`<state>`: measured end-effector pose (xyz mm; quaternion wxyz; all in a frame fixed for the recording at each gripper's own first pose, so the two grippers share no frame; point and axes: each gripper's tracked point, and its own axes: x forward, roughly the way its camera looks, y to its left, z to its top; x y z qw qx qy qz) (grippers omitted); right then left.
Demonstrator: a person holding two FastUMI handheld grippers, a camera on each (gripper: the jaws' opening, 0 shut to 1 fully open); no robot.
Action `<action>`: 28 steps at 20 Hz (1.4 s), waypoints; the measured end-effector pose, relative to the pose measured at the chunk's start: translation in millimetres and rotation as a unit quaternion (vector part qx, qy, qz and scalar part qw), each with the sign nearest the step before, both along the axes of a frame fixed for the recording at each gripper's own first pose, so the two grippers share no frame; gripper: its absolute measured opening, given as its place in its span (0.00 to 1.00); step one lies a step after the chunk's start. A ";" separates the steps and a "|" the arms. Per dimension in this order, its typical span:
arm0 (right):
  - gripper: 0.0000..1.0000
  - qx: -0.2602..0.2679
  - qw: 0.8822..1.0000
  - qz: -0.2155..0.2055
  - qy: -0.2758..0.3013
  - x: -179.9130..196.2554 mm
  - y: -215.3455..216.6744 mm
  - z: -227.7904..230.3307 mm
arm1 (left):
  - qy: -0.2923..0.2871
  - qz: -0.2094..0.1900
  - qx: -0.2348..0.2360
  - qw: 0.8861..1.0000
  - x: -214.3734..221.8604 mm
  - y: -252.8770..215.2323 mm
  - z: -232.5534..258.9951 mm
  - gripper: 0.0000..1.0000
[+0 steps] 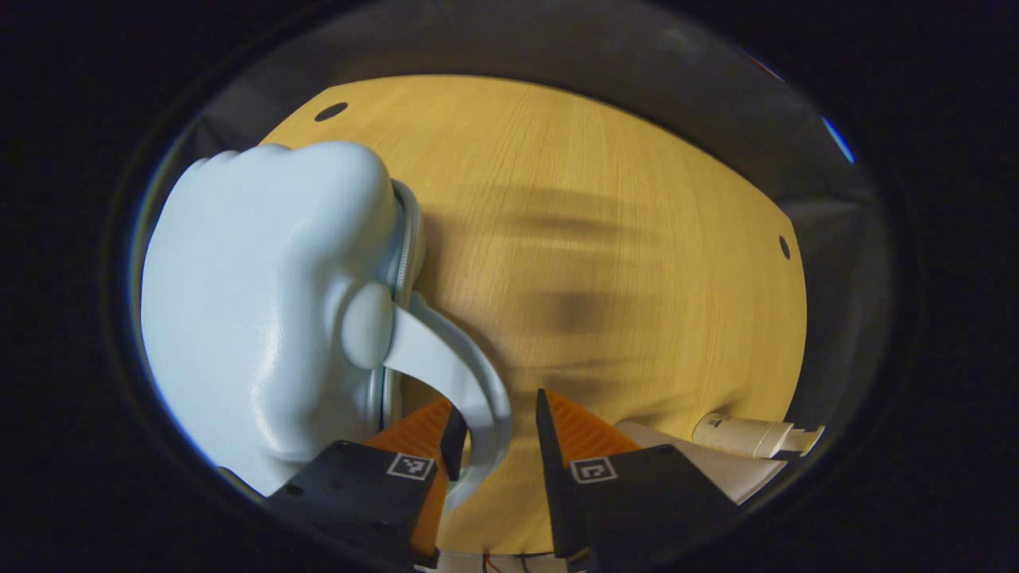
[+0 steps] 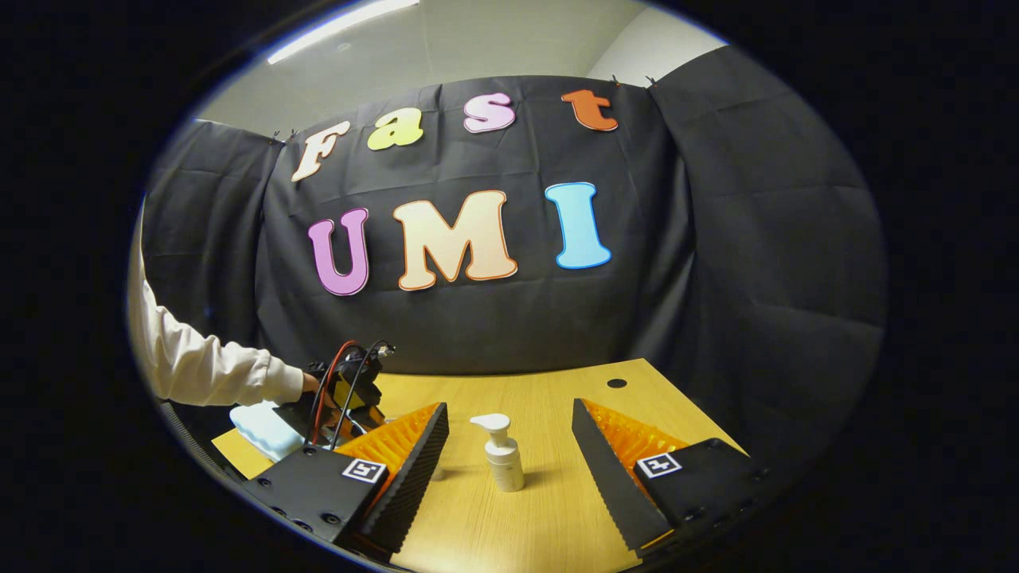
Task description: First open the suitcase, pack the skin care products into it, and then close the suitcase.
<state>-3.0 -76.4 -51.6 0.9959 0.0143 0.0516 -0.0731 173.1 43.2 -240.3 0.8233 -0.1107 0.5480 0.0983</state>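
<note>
The left hand-held gripper (image 1: 497, 434) stands released around the pale blue suitcase's (image 1: 263, 310) handle (image 1: 470, 382); the right hand-held gripper (image 2: 509, 446) stands released, framing the pump bottle (image 2: 503, 454) upright on the worktop (image 2: 549, 501).

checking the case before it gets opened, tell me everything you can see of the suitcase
The suitcase is a small pale blue hard-shell case, glossy and moulded with rounded bumps. It looks closed, with a grey zipper band running along its seam. A curved pale handle arcs out from a round boss on its side and passes between the open fingers of the left tool. It rests on the wooden table. In the right gripper view it sits at the table's left end.
</note>
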 end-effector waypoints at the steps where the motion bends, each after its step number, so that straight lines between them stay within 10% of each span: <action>1: 0.96 0.000 1.000 -0.001 0.000 0.2 -0.6 -0.2 | 0.001 0.000 -0.008 1.000 -0.6 -0.2 0.8 0.35; 7: 0.98 -0.002 1.000 0.005 0.001 1.5 5.4 -0.2 | 0.002 -0.032 -0.009 0.999 -0.9 -0.8 5.5 0.34; 14: 0.98 -0.016 1.000 0.013 0.009 0.9 12.9 -2.7 | 0.013 -0.005 -0.076 0.997 -4.8 -3.1 14.3 0.05; 28: 0.98 -0.044 0.998 0.047 0.009 12.6 48.8 4.6 | -0.086 -0.031 -0.191 0.977 -20.9 3.6 141.5 0.01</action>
